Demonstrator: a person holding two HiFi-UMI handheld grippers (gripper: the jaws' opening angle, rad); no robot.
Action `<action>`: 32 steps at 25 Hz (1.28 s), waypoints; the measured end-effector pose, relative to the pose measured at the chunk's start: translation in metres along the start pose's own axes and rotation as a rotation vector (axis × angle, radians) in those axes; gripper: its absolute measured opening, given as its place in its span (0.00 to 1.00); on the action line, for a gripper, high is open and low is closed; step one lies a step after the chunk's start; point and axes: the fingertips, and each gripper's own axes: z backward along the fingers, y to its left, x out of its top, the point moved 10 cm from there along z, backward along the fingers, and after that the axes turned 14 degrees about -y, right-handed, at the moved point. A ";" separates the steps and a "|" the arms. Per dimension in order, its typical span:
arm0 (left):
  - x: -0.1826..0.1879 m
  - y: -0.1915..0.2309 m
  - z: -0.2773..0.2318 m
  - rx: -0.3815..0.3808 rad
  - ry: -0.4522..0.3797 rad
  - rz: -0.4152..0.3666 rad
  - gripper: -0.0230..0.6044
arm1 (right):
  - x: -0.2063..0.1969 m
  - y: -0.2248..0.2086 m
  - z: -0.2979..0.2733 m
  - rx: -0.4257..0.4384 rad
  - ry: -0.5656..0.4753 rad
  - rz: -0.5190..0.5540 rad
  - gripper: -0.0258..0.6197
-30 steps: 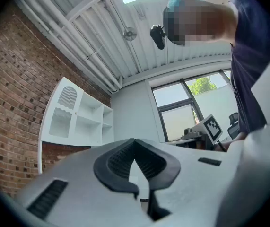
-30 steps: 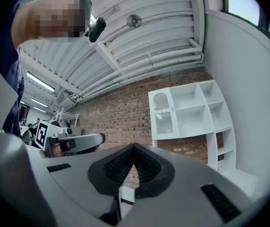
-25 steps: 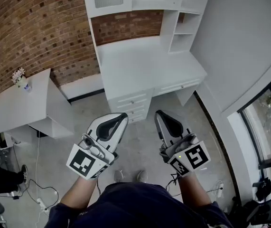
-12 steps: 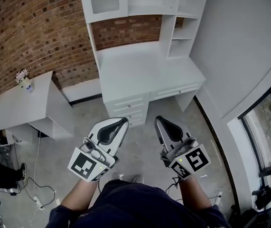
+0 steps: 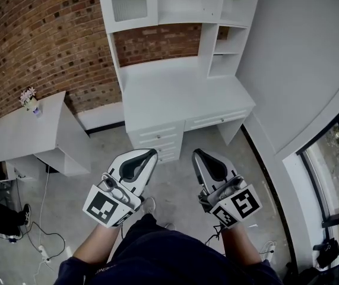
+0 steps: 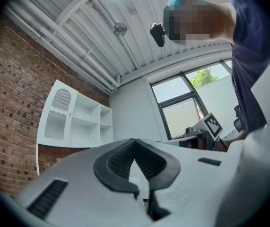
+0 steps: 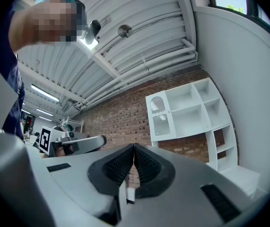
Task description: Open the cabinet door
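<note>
Both tools hang well short of the desk: the left hand-held gripper is pressed together on nothing, and the right hand-held gripper is too. The only print is the black-and-white square markers on their cubes. The cabinet door, white with an arched mesh panel, sits flush above the desk's back left corner, its top cut off.

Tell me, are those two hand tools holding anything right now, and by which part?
Nothing is held. The left gripper and the right gripper both have their jaws together with nothing between them, away from the cabinet door.
</note>
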 end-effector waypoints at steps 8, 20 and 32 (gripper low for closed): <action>-0.013 0.019 -0.019 -0.023 -0.010 0.009 0.05 | -0.008 -0.019 -0.013 -0.018 0.004 0.004 0.08; -0.066 0.138 -0.028 0.037 -0.010 0.043 0.05 | -0.074 -0.065 -0.126 0.012 0.067 0.010 0.08; -0.103 0.306 -0.051 0.043 -0.015 0.067 0.05 | -0.131 -0.111 -0.278 -0.009 0.079 0.055 0.08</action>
